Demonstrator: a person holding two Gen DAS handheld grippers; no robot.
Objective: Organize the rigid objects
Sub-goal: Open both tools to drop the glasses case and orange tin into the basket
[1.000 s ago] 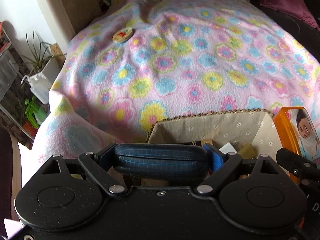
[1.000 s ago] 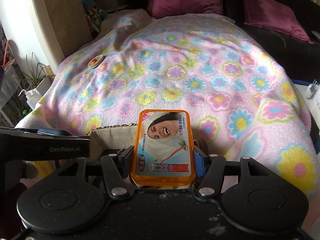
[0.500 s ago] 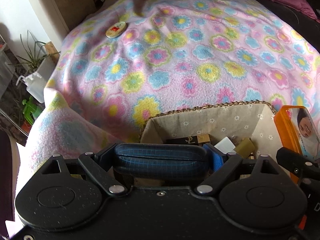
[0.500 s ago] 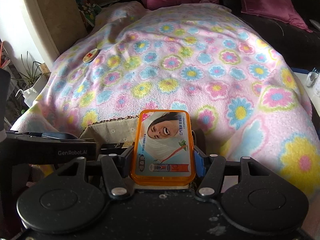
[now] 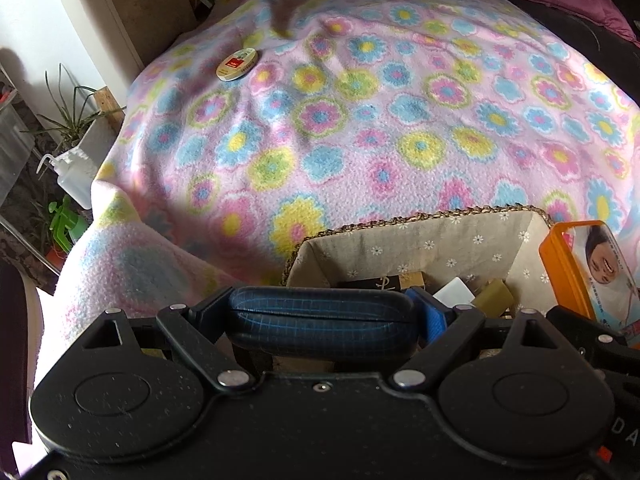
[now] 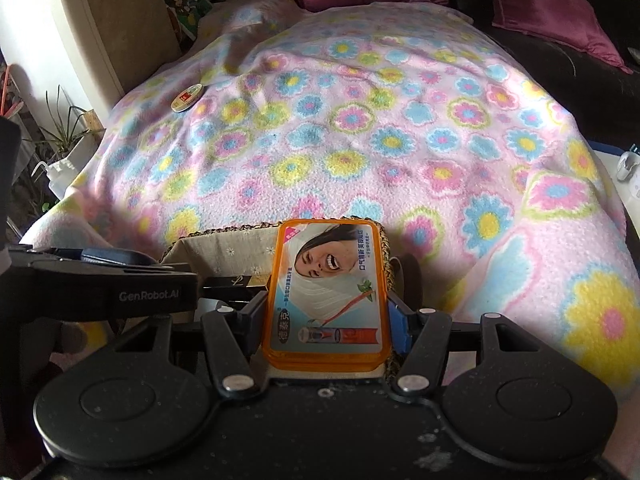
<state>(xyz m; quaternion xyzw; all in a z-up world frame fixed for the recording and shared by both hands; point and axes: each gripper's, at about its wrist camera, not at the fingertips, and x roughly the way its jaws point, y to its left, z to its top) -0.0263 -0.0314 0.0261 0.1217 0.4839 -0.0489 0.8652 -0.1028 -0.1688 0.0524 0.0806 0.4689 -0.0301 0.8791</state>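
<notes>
Right wrist – right gripper (image 6: pixel 326 316) clamping one orange tin (image 6: pixel 327 294), left gripper (image 5: pixel 320 320) (dark-blue case (image 5: pixel 320 322) gripped), one basket (image 5: pixel 432 244).

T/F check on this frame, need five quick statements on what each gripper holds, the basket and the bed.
1. The right gripper is shut on an orange tin. True.
2. The left gripper is empty. False: it grips a dark blue case between its fingers.
3. The basket already holds several small things. True.
4. A round tin lies inside the basket. False: it lies far off on the flowered blanket, near its far left edge.
5. The orange tin lies flat on the blanket. False: it is held up over the basket's right edge.
</notes>
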